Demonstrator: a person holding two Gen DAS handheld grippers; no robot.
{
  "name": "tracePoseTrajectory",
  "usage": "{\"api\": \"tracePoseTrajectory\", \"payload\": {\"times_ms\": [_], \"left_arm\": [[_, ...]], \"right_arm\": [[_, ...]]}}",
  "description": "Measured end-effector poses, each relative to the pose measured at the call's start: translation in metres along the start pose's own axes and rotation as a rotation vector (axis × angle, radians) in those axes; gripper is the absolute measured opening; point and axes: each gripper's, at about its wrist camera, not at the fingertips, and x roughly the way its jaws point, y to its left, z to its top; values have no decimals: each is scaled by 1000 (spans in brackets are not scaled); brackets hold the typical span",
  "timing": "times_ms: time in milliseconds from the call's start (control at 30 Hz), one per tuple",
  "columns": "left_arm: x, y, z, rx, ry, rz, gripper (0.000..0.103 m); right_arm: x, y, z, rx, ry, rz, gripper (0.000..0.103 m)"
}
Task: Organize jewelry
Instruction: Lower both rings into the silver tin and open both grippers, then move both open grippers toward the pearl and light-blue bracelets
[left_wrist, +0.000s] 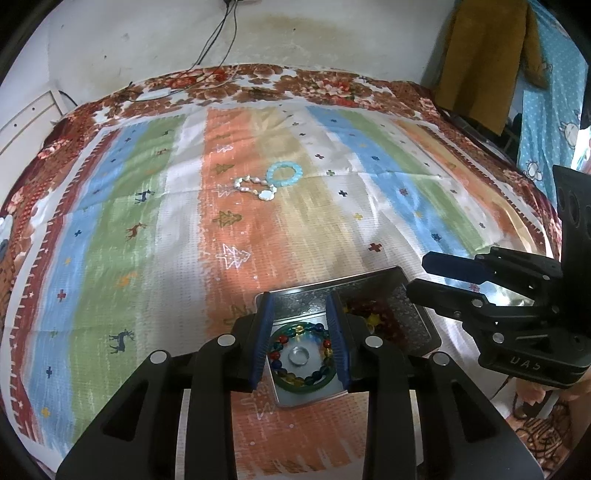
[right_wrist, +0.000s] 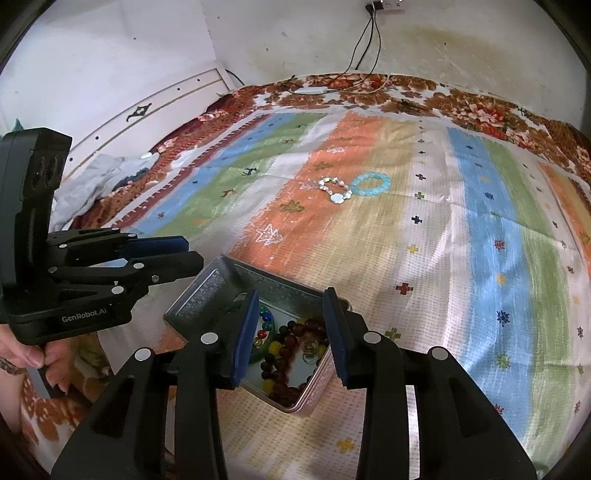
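While the metal tin (right_wrist: 295, 291) sits open on the striped cloth (left_wrist: 110, 229) at the near edge of the bed, most of the jewelry already lies inside it: a green bangle (left_wrist: 295, 384) ringing a multicoloured bead bracelet (left_wrist: 275, 345) and a small clear ring (left_wrist: 298, 356) on one side, dark red beads (right_wrist: 291, 341) heaped on the other. Two pieces remain out, well apart from the tin toward the middle of the cloth: a pearly shell bracelet (left_wrist: 255, 186) touching a pale blue bead bracelet (left_wrist: 284, 172). The left gripper (left_wrist: 301, 345) and the right gripper (right_wrist: 290, 339) both hang above the tin, jaws parted a modest way and gripping nothing. The likely trouble lies in the next pickup: since the two loose bracelets touch, closing on one may drag or snag the other, and round beads could roll out of the flat pads. A low reach past the light tin might also knock it and spill its contents.
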Motion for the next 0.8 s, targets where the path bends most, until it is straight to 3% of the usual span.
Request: {"api": "tracePoseTrajectory", "payload": {"times_ms": [267, 500, 567, 667, 800], "left_arm": [[6, 5, 5, -9, 12, 29, 34], [17, 14, 17, -37, 23, 43, 38], [22, 15, 23, -20, 27, 74, 44], [28, 8, 29, 57, 8, 148, 45], [33, 11, 36, 50, 14, 112, 46]], "right_arm": [[3, -8, 1, 12, -1, -25, 37], [7, -21, 8, 41, -10, -46, 45], [9, -22, 11, 37, -12, -46, 48], [13, -24, 17, 29, -16, -55, 48], [19, -29, 25, 24, -18, -81, 48]]}}
